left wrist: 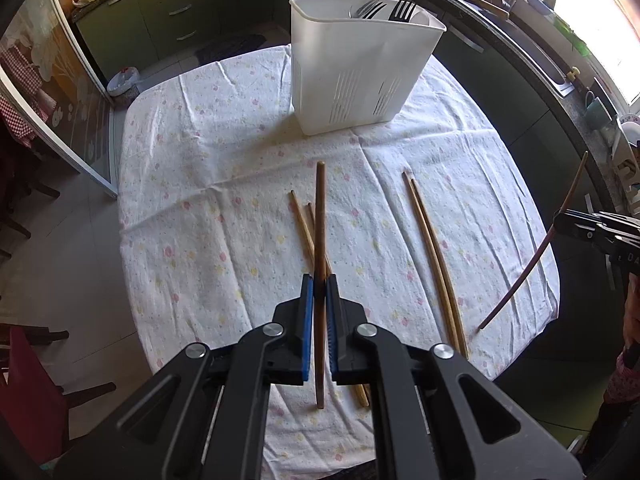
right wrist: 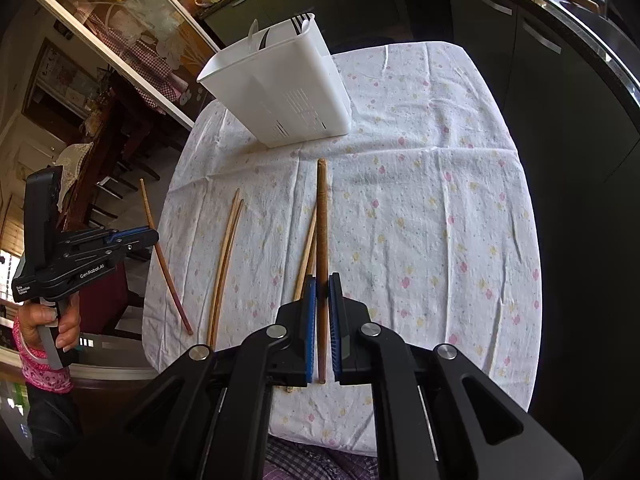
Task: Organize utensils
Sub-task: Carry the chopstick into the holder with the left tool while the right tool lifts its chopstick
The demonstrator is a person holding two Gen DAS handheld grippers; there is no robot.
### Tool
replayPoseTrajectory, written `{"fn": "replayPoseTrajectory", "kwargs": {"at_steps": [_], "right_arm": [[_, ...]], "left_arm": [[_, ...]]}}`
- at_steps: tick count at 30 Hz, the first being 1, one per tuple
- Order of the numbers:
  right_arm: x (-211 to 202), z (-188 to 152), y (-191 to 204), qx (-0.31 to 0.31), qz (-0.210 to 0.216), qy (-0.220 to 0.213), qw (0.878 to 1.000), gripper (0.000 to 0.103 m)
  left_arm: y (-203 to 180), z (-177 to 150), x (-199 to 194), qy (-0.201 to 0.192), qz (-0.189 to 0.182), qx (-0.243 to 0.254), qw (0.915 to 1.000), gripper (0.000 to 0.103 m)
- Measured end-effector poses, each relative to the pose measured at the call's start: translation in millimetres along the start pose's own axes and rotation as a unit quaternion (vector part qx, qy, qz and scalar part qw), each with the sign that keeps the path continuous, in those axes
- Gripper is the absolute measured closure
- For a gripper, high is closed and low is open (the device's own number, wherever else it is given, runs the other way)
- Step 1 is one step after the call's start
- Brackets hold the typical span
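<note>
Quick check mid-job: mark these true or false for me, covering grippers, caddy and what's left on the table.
1. The left gripper is shut on a dark chopstick. True.
2. The right gripper is open and holds nothing. False: it is shut on a brown chopstick.
3. The white caddy is empty. False: forks stand in it.
4. The caddy lies tipped on its side. False: it stands upright on the tablecloth.
5. Two pairs of light chopsticks lie on the tablecloth, a near pair and a side pair. True.
</note>
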State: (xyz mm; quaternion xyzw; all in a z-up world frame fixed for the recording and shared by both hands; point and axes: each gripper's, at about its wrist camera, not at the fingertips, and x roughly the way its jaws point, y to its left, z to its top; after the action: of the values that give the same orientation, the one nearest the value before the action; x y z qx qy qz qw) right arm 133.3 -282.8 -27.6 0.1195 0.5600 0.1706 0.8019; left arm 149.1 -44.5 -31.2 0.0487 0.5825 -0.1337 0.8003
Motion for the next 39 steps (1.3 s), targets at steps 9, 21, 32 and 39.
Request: {"fn": "replayPoseTrajectory", "kwargs": {"at_steps": [9,21,32,39], "right_arm": [[-21,7,12,-0.020,-0.004,-0.034,0.999,0.096],[-54,33,22,-0.030,-0.008,-0.072,0.997,0.096],[-62,48,21,-0.032,-0.007,-0.077,0.997,0.096],[-63,48,9,-0.022,-0.003,-0.077,0.997,0.096]], "left_arm": [[-1,5,-26,-0.036,-0.007,0.002,0.9993,0.097],[-13,43,-95,-0.122,-0.021,0.005,0.9923,0.097],[-29,124,-172,-0.244,-0.003,-0.005,0.9696,0.097],[-31,173,-141,-0.245,0.022,-0.017,0.9691,0.097]]}}
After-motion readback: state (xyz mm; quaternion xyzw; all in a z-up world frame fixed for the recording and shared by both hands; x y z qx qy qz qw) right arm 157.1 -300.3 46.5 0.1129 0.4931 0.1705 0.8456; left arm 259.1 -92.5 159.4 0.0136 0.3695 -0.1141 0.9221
